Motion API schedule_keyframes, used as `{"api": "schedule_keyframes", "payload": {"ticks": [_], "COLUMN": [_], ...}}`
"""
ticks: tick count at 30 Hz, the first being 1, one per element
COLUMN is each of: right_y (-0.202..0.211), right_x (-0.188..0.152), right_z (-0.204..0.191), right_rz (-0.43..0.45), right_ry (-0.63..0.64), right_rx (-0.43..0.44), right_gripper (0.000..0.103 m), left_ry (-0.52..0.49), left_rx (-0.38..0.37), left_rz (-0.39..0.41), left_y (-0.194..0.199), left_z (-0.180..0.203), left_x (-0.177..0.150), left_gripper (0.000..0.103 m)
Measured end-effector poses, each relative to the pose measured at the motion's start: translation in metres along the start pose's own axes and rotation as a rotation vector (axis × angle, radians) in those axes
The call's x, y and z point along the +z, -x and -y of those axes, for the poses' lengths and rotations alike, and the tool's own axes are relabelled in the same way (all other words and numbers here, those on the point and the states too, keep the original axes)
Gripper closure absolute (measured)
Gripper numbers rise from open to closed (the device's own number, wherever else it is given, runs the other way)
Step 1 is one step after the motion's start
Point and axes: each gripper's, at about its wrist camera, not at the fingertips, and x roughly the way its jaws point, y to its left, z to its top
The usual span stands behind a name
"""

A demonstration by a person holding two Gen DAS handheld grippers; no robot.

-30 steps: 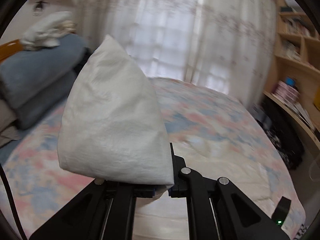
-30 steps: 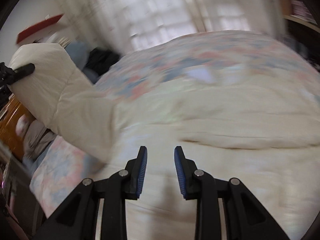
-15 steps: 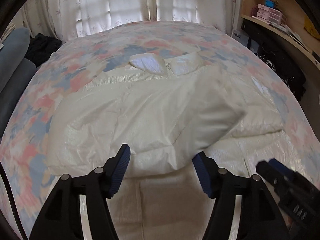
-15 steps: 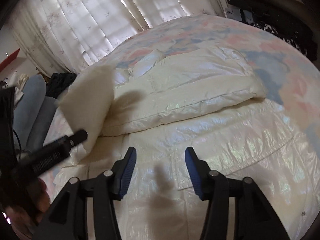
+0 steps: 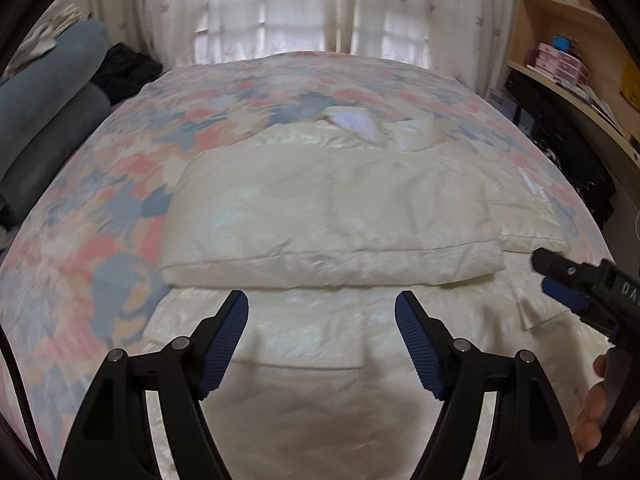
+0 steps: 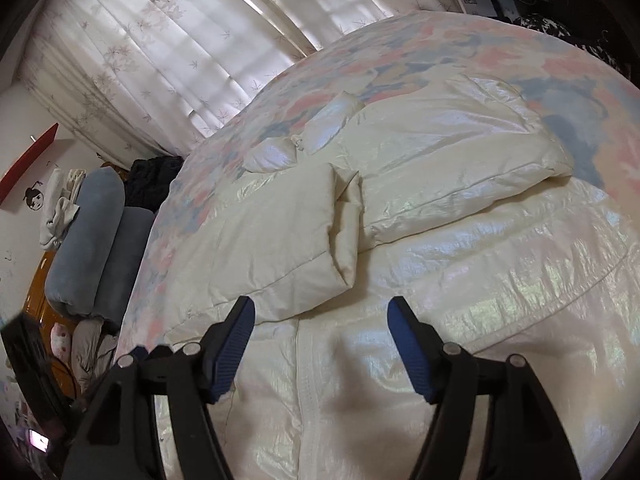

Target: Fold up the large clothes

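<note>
At far left, rolled grey blankets (image 5: 48, 112) lie beside the bed (image 5: 120, 184). A cream padded coat (image 5: 332, 216) is spread across the flowered bedspread, both sleeves folded over its chest and its collar toward the curtains (image 5: 280, 8). The left hand-held gripper (image 5: 322, 312) hangs over the coat's lower half; its jaws have just been opening, now wide, nothing between them. The right hand-held gripper (image 6: 320, 316) hangs over the coat's front seam, jaws likewise just opened wide and empty. Shelves (image 5: 568, 60) stand at right.

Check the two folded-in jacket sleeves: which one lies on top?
The left-hand sleeve in the right wrist view; its cuff end overlaps the shinier sleeve.
</note>
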Motion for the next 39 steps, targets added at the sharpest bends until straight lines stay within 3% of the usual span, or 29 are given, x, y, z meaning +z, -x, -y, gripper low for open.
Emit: {"api": "schedule_keyframes", "payload": {"ticks": [7, 12, 14, 15, 16, 18, 23, 25, 28, 30, 31, 33, 35, 37, 39], "right_y": [-0.025, -0.071, -0.084, -0.091, -0.09, -0.072, -0.008, -0.005, -0.025, -0.055, -0.077, -0.098, -0.087, -0.07, -0.049], "right_x": [0.021, 0.038, 0.038, 0.037, 0.037, 0.037, 0.063, 0.076, 0.09, 0.091, 0.089, 0.084, 0.08, 0.08, 0.082], "right_z": [0.001, -0.001, -0.003, -0.009, -0.021, -0.046, -0.089, -0.086, -0.063, -0.037, -0.02, 0.003, 0.019, 0.019, 0.012], "right_rz": [-0.023, -0.07, -0.103, -0.132, -0.132, -0.049, 0.211, 0.245, 0.215, 0.139, 0.058, -0.056, -0.049, -0.014, 0.04], "right_ry": [-0.025, -0.018, 0.0, 0.029, 0.081, 0.207, 0.357, 0.358, 0.314, 0.273, 0.243, 0.18, 0.106, 0.098, 0.118], "right_rx": [-0.026, -0.076, -0.084, -0.083, -0.095, -0.122, -0.076, -0.085, -0.159, -0.249, -0.31, -0.343, -0.282, -0.271, -0.252], "right_gripper": [0.034, 0.037, 0.062, 0.089, 0.093, 0.096, 0.096, 0.096, 0.096, 0.093, 0.088, 0.081, 0.076, 0.068, 0.068], "left_ry": [0.113, 0.148, 0.163, 0.169, 0.174, 0.175, 0.184, 0.184, 0.182, 0.186, 0.189, 0.194, 0.188, 0.172, 0.162], "left_rx": [0.022, 0.032, 0.037, 0.041, 0.049, 0.061, 0.066, 0.066, 0.072, 0.075, 0.076, 0.076, 0.083, 0.098, 0.102], "left_rz": [-0.011, -0.005, -0.004, 0.001, 0.009, 0.031, 0.086, 0.092, 0.067, 0.044, 0.027, 0.007, 0.009, 0.021, 0.036], "left_y": [-0.006, -0.011, -0.012, -0.012, -0.012, -0.01, -0.005, -0.008, -0.019, -0.026, -0.03, -0.033, -0.03, -0.026, -0.02], "left_z": [-0.045, -0.063, -0.069, -0.071, -0.073, -0.074, -0.072, -0.073, -0.074, -0.076, -0.077, -0.08, -0.08, -0.079, -0.075], "left_x": [-0.007, -0.01, -0.009, -0.008, -0.008, -0.006, 0.0, 0.002, 0.001, -0.001, -0.001, -0.002, 0.001, 0.01, 0.02], "left_gripper": [0.029, 0.029, 0.029, 0.029, 0.029, 0.029, 0.029, 0.029, 0.029, 0.029, 0.029, 0.029, 0.029, 0.029, 0.029]}}
